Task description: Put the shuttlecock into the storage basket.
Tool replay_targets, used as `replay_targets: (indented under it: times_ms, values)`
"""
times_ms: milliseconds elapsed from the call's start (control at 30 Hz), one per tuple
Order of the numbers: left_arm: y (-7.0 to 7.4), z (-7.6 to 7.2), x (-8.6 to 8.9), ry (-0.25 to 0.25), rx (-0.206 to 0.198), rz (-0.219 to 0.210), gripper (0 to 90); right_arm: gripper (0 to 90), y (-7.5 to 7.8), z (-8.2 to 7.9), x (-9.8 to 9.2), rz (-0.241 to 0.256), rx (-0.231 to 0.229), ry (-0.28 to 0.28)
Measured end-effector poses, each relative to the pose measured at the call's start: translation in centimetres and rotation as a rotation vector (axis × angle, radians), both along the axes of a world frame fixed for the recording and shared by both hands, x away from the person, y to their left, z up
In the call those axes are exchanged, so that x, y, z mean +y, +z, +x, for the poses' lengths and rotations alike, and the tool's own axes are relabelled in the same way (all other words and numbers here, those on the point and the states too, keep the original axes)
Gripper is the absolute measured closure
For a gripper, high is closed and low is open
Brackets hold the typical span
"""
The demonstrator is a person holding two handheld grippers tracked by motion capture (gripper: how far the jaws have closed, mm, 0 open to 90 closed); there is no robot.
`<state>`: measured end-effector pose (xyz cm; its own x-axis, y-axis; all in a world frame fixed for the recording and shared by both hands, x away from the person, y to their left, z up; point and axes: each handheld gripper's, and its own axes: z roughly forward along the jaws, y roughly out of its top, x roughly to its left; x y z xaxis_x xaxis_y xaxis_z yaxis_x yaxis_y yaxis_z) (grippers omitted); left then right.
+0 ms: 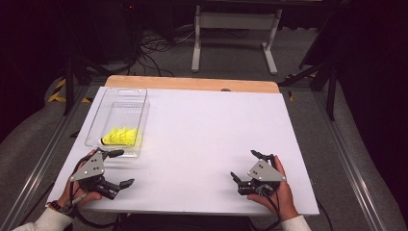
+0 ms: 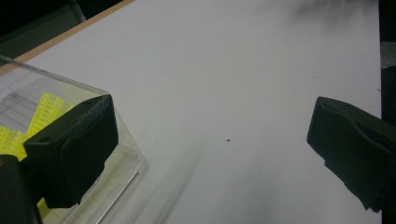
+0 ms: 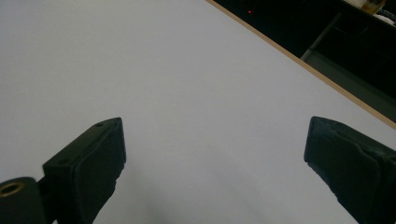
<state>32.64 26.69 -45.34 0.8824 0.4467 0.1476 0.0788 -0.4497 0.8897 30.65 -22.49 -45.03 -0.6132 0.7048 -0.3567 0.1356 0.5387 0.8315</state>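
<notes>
White table (image 1: 202, 144) bears clear box (image 1: 126, 103); left tongs (image 1: 118, 168) gape beside it.

Left hand-held gripper (image 1: 118, 168) low at near left, jaws wide apart, right hand-held gripper (image 1: 246, 167) likewise at near right

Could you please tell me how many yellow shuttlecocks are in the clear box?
3, as far as I can tell: the yellow shuttlecocks lie nested in a row at the near end of the clear box, beside the left gripper; overlap may hide more.
</notes>
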Motion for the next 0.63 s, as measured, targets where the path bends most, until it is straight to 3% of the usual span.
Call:
replay_targets:
  times_ms: [633]
  values:
    - [-0.1, 0.24, -0.16, 0.002, 0.01, 0.01, 3.0, 6.6, -0.15, 0.18, 0.04, -0.001, 0.008, -0.001]
